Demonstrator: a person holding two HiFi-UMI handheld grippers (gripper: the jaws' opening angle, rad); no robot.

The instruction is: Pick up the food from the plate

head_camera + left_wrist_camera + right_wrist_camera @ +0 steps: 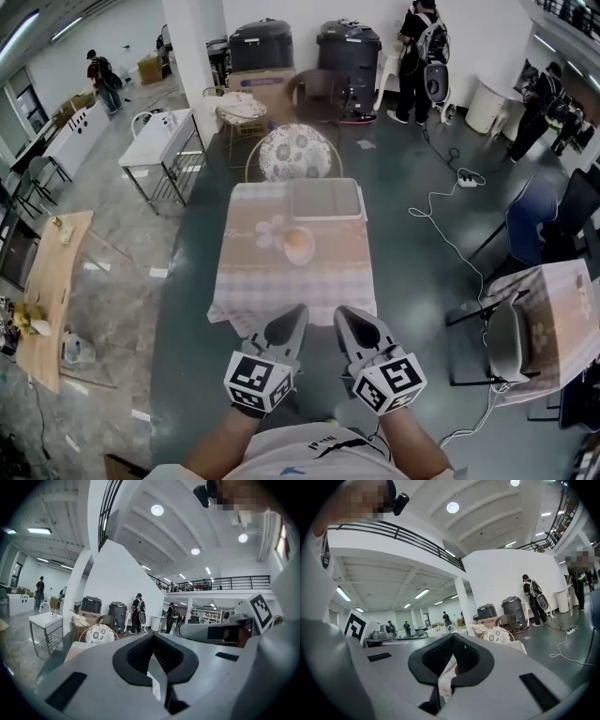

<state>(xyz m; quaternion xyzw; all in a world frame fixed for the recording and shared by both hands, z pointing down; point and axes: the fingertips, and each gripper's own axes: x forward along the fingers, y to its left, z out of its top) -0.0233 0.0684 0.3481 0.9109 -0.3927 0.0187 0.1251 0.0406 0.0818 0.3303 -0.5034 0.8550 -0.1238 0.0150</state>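
Observation:
An orange round piece of food (pixel 298 241) lies on a small white plate (pixel 299 262) in the middle of a table with a checked cloth (pixel 281 286). Both grippers hang side by side in front of the table's near edge, well short of the plate. My left gripper (pixel 296 315) is shut with nothing in it, and so is my right gripper (pixel 345 317). In the left gripper view the jaws (pixel 152 637) meet at their tips and point over the room. In the right gripper view the shut jaws (pixel 453 637) show only the cloth through their gap.
A pale rectangular tray (pixel 325 199) sits at the table's far end, and a chair with a floral cushion (pixel 294 152) stands behind it. A second clothed table (pixel 553 314) and a chair (pixel 506 342) stand to the right. A wooden table (pixel 52 281) is at the left, and cables (pixel 441 202) cross the floor.

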